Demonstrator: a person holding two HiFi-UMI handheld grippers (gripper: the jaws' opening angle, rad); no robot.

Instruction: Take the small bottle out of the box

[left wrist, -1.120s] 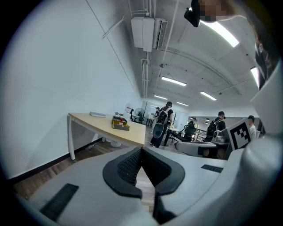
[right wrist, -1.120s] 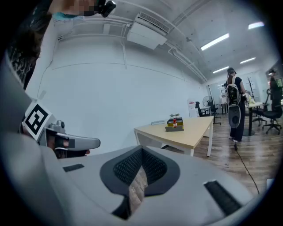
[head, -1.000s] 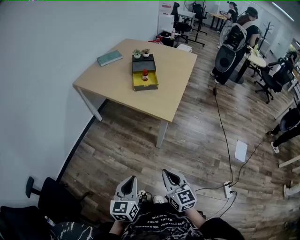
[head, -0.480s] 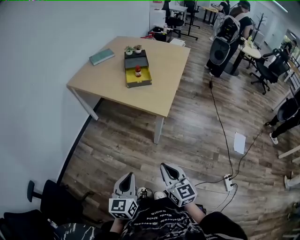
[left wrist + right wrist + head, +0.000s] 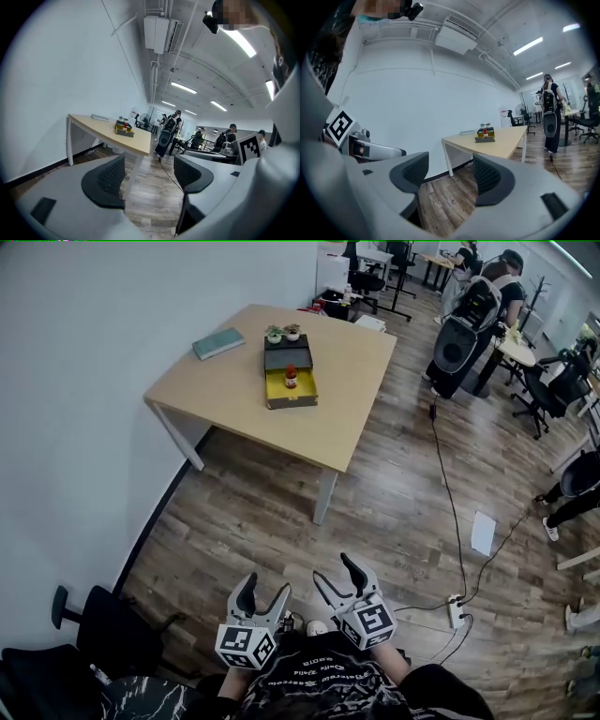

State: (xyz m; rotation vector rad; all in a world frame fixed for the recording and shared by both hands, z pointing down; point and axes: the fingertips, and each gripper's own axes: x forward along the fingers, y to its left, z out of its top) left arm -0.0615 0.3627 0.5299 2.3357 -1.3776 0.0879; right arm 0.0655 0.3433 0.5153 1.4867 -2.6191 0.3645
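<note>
As left gripper (image 5: 264, 591) and right gripper (image 5: 337, 572) fingers just spread empty, floor (image 5: 272, 521) separates them from the table (image 5: 349, 381).

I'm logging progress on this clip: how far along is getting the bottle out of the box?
Done: nothing yet; the bottle stands in the box on the table. In hand: nothing; the left gripper and right gripper have just been opening their jaws, both empty, well short of the table. Left: walk up, grasp the bottle, lift it out.
</note>
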